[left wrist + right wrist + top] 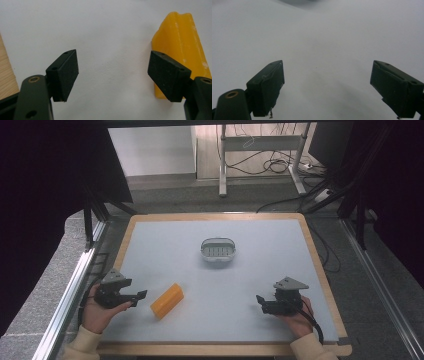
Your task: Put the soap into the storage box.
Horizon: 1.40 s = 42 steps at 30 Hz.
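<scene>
A yellow block [167, 301] lies untouched on the grey tabletop [260, 270], just beside the released left hand-held gripper [141, 294], well apart from the small basket [218, 251] and the released, empty right hand-held gripper [259, 298]; no grasp has begun yet.

- The yellow block [167, 301] is a waxy, soap-like bar, long and narrow, with a ridged top and slightly rough edges.
- It lies flat on the pale table top [260, 270], near the front left, turned at a slant.
- In the left gripper view the yellow block [180, 50] lies bare and unheld.
</scene>
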{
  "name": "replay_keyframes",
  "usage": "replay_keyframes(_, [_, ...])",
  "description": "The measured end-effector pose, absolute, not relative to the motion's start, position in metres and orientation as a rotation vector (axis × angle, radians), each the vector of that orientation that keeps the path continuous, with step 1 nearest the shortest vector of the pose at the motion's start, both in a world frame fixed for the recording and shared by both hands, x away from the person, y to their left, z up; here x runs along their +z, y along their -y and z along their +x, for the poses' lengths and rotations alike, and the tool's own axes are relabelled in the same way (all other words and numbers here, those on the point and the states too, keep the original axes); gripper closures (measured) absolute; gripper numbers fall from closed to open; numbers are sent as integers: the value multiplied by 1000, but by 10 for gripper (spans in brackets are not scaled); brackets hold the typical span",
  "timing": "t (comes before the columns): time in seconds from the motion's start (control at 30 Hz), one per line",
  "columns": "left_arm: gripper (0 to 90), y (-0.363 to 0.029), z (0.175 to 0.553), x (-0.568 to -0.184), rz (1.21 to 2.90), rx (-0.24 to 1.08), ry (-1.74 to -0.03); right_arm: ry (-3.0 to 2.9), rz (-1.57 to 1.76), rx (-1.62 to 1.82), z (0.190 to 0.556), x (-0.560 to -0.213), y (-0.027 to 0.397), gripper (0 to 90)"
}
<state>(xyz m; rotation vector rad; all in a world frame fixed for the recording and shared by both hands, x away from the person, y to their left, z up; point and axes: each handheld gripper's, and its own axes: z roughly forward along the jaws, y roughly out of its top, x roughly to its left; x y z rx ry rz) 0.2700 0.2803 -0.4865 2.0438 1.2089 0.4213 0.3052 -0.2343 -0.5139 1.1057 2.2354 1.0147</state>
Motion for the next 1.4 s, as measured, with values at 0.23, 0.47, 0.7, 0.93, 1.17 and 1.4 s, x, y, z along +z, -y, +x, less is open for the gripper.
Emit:
replay_keyframes(0.23, [247, -284, 270, -479, 2027, 412, -1250, -2236, 1115, 1035, 304, -512, 236, 123])
replay_keyframes(0.47, [249, -285, 268, -478, 2024, 380, -1257, -2238, 1115, 1020, 304, -513, 236, 124])
replay_keyframes(0.7, [248, -282, 266, -470, 2015, 377, -1239, -2242, 1086, 1025, 304, -512, 234, 124])
replay_keyframes(0.93, [250, -275, 257, -455, 2043, 403, -1191, -2237, 1127, 1020, 304, -514, 231, 124])
replay_keyframes(1.17, [250, -269, 253, -448, 2060, 397, -1188, -2233, 1139, 1013, 304, -515, 231, 125])
replay_keyframes(1.4, [250, -264, 253, -447, 2070, 376, -1171, -2240, 1129, 1002, 304, -515, 231, 125])
